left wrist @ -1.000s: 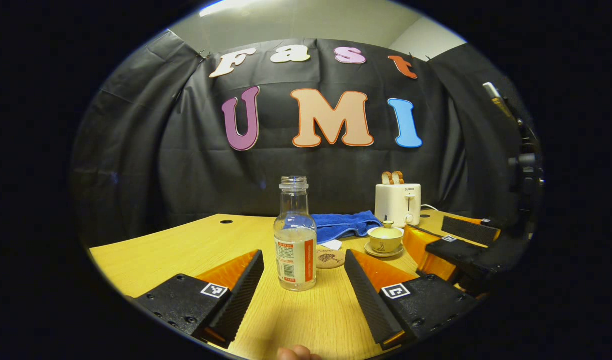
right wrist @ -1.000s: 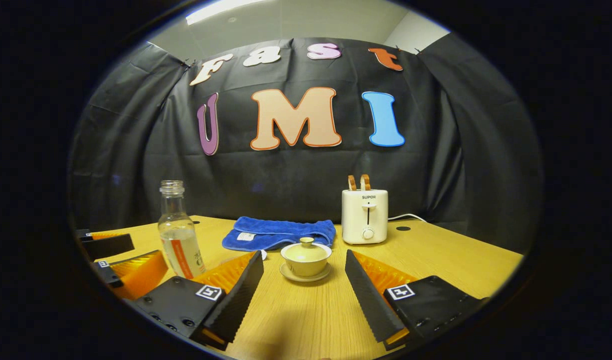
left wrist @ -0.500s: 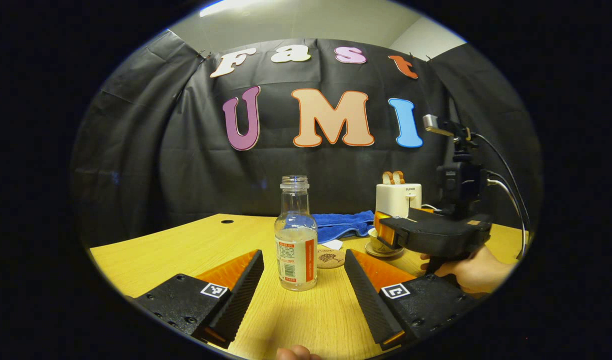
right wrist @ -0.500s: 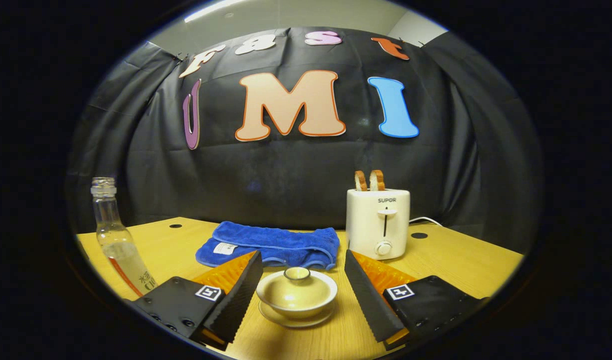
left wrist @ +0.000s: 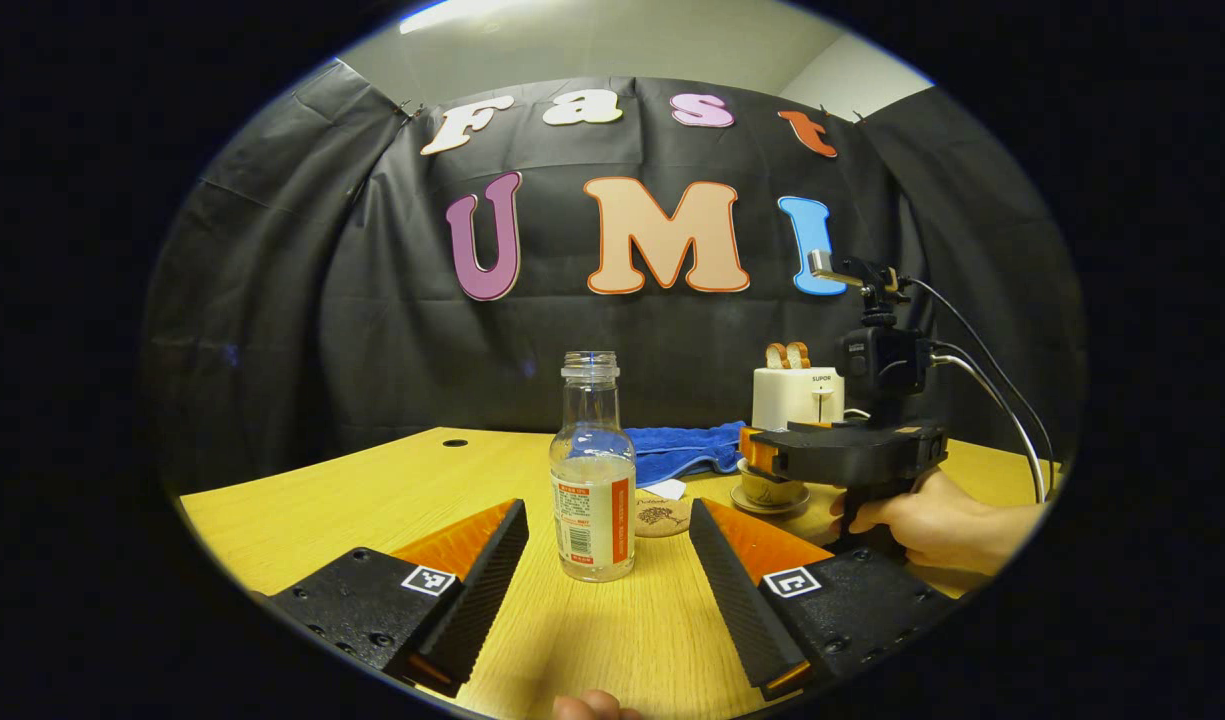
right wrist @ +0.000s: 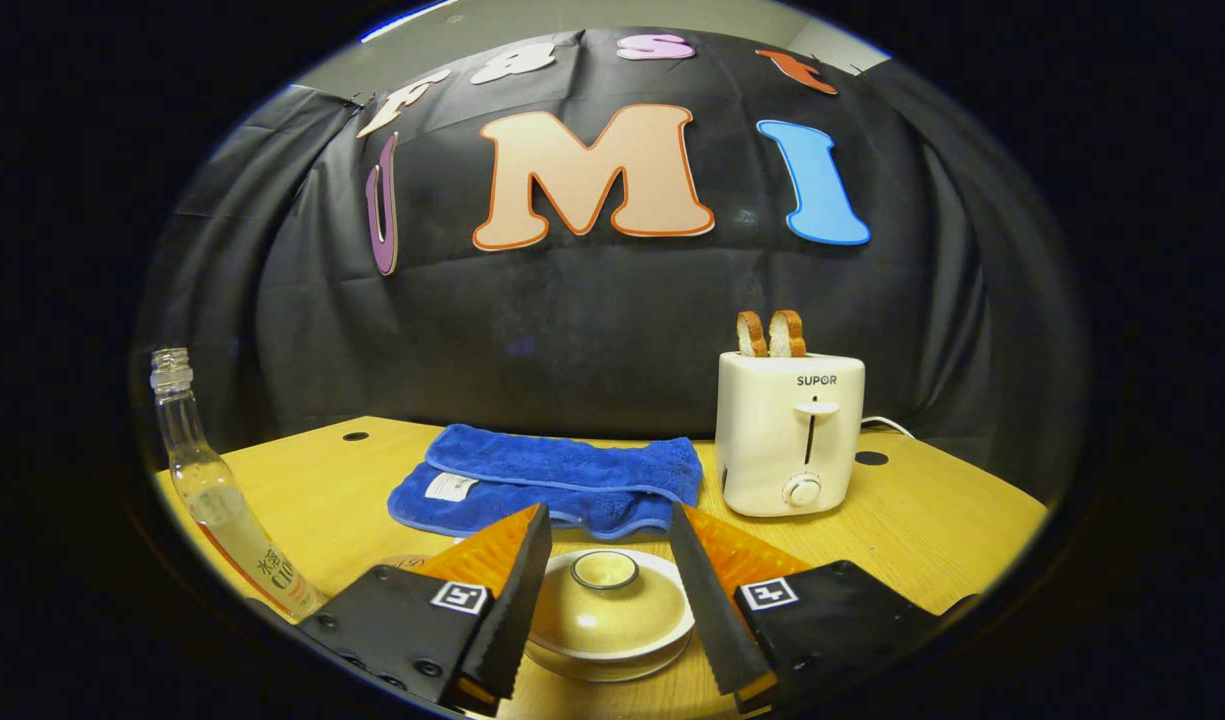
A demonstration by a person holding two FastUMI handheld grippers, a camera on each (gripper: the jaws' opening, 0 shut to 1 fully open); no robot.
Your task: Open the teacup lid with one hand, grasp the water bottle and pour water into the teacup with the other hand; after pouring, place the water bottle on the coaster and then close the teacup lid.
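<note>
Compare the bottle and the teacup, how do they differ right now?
The bottle is tall, clear glass with a printed label; the teacup is low, opaque and yellowish. The bottle's mouth is uncapped, while the teacup has its lid on. The bottle stands straight on the table; the teacup sits on a saucer. Both stand upright.

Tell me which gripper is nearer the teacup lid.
Right. The right gripper straddles the teacup lid, fingers either side. The left gripper sits back, flanking the water bottle.
</note>
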